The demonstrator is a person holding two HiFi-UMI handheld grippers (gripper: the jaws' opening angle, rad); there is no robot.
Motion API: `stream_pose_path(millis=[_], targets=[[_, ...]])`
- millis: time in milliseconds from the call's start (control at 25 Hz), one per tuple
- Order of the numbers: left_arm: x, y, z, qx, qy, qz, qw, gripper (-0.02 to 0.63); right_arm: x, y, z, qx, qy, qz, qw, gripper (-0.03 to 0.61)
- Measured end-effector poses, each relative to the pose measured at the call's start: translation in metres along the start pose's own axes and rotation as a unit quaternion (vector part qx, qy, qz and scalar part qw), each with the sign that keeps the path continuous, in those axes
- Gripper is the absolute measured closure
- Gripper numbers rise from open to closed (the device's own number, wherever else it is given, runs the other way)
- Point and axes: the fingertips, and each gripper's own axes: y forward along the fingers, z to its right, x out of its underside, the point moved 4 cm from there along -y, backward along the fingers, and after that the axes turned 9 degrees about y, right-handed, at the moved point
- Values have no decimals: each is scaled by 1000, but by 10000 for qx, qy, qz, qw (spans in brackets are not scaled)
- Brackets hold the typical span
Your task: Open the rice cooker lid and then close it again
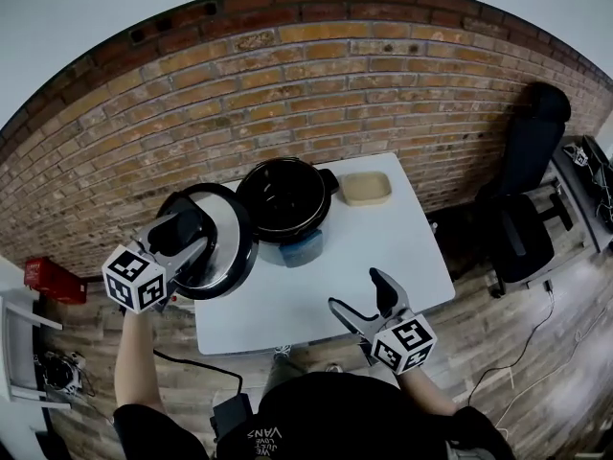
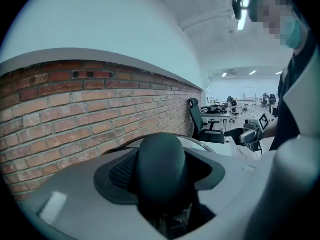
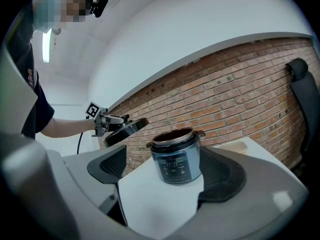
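The rice cooker (image 1: 285, 204) stands open on the white table (image 1: 306, 305), its dark inner pot exposed. Its round lid (image 1: 230, 257) hangs tilted in the air just left of the pot, with my left gripper (image 1: 187, 233) shut on its black handle. In the left gripper view the handle knob (image 2: 162, 169) fills the gap between the jaws, and the lid's rim (image 2: 195, 141) shows behind it. My right gripper (image 1: 354, 288) is open and empty above the table's front right. The right gripper view looks at the cooker (image 3: 176, 154), with the lifted lid (image 3: 125, 129) to its left.
A beige tray (image 1: 366, 188) lies at the table's far right corner. A brick wall (image 1: 287, 94) runs close behind the table. A black office chair (image 1: 522, 228) stands to the right, a red box (image 1: 53, 281) on the floor at left. A cable (image 1: 192, 367) runs below the table's front edge.
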Motion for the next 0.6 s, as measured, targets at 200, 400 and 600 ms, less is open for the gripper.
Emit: stream_pose_path(millis=[200, 400, 600], targets=[[-16, 42, -5, 449, 193, 34, 9988, 334, -8, 0, 7, 265, 59, 164, 9995, 124], [-27, 87, -7, 956, 433, 40, 9945, 334, -10, -1, 17, 639, 170, 318, 9973, 124], [-40, 135, -2, 1526, 686, 103, 9859, 334, -13, -4, 27, 1080, 285, 525, 9924, 124]])
